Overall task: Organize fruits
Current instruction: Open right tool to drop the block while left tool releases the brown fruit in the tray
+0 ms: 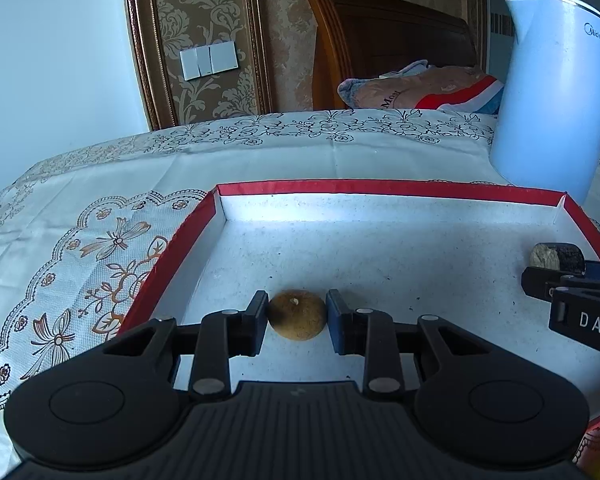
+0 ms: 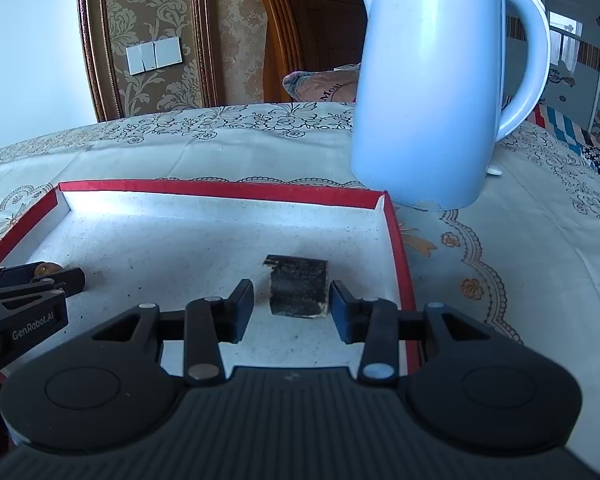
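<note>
Left wrist view has my left gripper (image 1: pixel 297 316) sitting low in the red-rimmed tray (image 1: pixel 380 188), and the little round brown fruit (image 1: pixel 297 314) (longan-ish, stem scar facing up) is dead centre between the fingers. Both pads look like they're right up against its sides, but I honestly can't tell if I'm actually squeezing it or just touching, and it looks like it's resting on the tray floor. It's round, so no long axis to worry about there. Over on the right wrist view, my right gripper (image 2: pixel 292 304) is open around a dark stubby chunk (image 2: pixel 298 292), probably a cut piece of sugarcane or similar. It sits straight ahead between the fingers with a clear gap on the left side and a slimmer one on the right, so nothing is held yet. Its cut ends face left and right, toward the pads, so I'd guess closing in pinches it end to end. Each piece is obviously nearest its own hand, no crossing needed. Readable stuff: the pale blue kettle (image 2: pixel 428 92) standing on the tablecloth (image 2: pixel 540 240) just past the tray says "Midea", the left tool's side reads "GenRobot.AI", the right one shows "DAS" before it's cut off, and a pillow (image 1: pixel 412 88) behind says something like "Most".
</note>
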### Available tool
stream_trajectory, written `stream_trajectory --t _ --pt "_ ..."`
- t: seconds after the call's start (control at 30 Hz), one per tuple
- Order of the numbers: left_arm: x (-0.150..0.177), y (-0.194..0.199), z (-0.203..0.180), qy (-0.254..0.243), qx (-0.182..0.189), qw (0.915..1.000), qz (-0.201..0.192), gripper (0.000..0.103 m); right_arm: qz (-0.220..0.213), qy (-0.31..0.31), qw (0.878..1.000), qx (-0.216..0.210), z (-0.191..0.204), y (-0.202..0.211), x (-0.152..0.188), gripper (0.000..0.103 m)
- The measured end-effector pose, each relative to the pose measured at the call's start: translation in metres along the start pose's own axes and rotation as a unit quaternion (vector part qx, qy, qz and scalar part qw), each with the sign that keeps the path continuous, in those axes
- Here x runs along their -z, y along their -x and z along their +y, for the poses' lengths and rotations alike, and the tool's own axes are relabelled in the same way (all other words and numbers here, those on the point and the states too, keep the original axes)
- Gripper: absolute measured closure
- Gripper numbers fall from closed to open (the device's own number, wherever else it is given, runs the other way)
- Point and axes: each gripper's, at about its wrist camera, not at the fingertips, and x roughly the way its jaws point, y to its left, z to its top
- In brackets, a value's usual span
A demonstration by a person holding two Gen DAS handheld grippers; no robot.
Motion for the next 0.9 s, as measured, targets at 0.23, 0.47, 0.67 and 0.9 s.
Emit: stream_trajectory --t 0.23,0.47,0.67,0.9 --pt "0.002 0.002 -0.003 -0.011 -0.004 0.9999 -0.005 0.073 -0.012 0.001 1.0 0.004 0.0 0.004 0.0 0.039" --pt "0.002 0.003 0.004 0.006 0.005 1.0 0.0 0.059 -0.022 0.0 1.0 0.006 -0.001 0.01 0.001 0.025" --pt "0.002 0.012 0.006 0.012 0.006 0.9996 -0.024 0.04 -0.015 -0.017 1.0 -0.019 -0.007 0.015 -0.001 0.025" --pt "0.004 0.017 0.002 -0.004 0.007 0.9995 -0.03 0.04 -0.037 -0.042 0.998 -0.033 -0.023 0.033 -0.007 0.018"
